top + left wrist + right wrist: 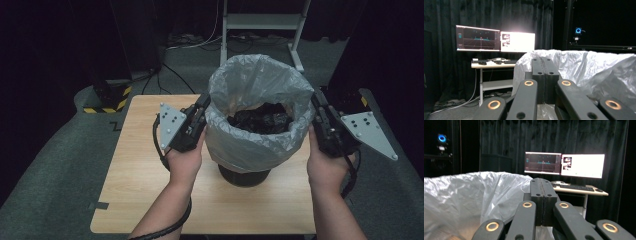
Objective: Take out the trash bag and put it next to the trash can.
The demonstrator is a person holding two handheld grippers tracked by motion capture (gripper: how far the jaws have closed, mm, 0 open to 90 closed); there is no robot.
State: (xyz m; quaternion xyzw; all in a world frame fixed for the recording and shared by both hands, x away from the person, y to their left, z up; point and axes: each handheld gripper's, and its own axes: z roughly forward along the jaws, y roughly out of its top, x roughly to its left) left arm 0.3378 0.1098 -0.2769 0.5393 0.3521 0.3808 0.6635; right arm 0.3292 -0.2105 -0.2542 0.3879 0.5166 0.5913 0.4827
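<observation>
A grey bag (255, 115) is lining a black bin (244, 175) that is standing on the wooden table (145, 190), near its middle. The left gripper (204, 102) is being held at the bag's left rim and the right gripper (316, 100) at its right rim. The jaws of both are pressed together; whether plastic is being pinched cannot be told. Dark things (260, 119) are lying inside the bag.

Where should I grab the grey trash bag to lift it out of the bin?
Grip the grey bag at its loose upper rim, on two opposite sides, coming in from outside left and right. The rim stands free above the black bin and gives thin folds to pinch; lower down, the plastic hugs the bin.
</observation>
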